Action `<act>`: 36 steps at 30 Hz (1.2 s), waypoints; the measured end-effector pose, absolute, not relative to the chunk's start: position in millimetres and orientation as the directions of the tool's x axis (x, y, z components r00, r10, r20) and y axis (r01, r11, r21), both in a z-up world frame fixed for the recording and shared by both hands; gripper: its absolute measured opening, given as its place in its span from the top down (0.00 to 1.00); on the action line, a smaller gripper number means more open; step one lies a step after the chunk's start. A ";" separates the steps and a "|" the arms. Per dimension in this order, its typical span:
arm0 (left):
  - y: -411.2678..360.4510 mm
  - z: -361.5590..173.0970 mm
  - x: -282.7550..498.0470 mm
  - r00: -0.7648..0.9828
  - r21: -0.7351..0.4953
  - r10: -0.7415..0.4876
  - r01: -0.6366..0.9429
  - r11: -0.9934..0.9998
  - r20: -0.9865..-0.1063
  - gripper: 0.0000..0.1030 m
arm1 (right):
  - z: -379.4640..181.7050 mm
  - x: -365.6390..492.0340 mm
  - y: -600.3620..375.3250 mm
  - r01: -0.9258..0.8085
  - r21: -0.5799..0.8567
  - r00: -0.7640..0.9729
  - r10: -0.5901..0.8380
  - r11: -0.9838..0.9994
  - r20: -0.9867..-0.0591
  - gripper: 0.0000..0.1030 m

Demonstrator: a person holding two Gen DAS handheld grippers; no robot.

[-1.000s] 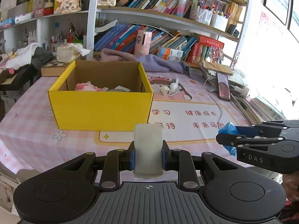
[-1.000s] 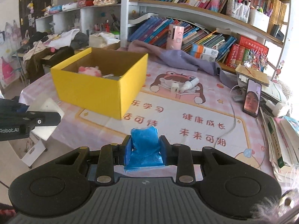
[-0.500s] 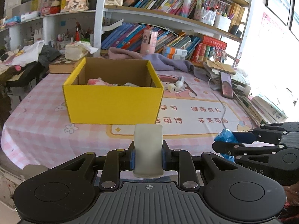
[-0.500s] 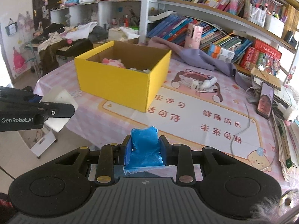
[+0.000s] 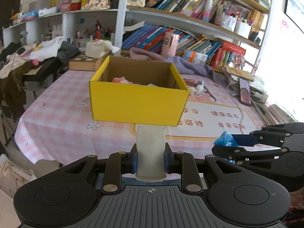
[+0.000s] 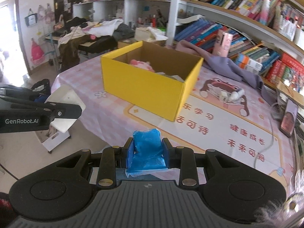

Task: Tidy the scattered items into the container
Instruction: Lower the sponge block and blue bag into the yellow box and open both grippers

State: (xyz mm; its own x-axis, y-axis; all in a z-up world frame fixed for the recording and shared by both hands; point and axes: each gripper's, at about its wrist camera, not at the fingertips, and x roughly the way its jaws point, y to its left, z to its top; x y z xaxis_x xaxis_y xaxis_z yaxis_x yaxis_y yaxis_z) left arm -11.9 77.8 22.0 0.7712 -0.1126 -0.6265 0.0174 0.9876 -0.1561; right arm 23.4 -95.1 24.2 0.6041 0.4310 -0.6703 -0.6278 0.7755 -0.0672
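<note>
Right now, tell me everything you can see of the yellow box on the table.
The yellow box is an open-topped cardboard carton, bright yellow outside and plain brown inside, with no lid or flaps showing. It stands upright and square on the pink checked tablecloth, one lower corner overlapping the printed mat. Inside lie a pink soft item and some pale paper-like pieces, partly hidden by the walls. Neither gripper touches it; both hang short of its near wall.

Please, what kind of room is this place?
Probably a home study or child's room: crowded bookshelves, a pink checked tablecloth with a cartoon mat, and clothes piled on furniture behind.
</note>
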 end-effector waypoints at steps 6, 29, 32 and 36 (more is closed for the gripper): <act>86.8 19.1 -11.9 0.761 -0.149 -0.083 -0.018 0.989 -0.643 0.78 | 20.6 27.3 -83.3 -0.659 -0.048 0.574 0.461 0.750 -0.676 0.72; 109.0 49.1 99.4 0.817 -0.089 -0.035 -0.019 0.996 -0.575 0.78 | 42.0 131.7 -50.7 -0.684 -0.079 0.629 0.532 0.725 -0.567 0.72; 110.0 56.9 126.6 0.823 -0.075 -0.038 -0.006 0.997 -0.567 0.78 | 48.0 155.1 -45.7 -0.689 -0.081 0.633 0.544 0.720 -0.551 0.72; 107.9 63.0 163.8 0.827 -0.044 -0.038 0.016 0.999 -0.561 0.78 | 50.5 188.1 -35.7 -0.700 -0.092 0.630 0.550 0.708 -0.548 0.72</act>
State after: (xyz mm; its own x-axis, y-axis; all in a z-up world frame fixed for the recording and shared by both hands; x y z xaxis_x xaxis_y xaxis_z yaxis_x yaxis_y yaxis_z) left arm 163.8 107.9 63.0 0.8267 -0.0383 -0.5613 0.0163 0.9989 -0.0441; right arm 188.1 -35.7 50.5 0.6297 0.5504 -0.5481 -0.6997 0.7085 -0.0924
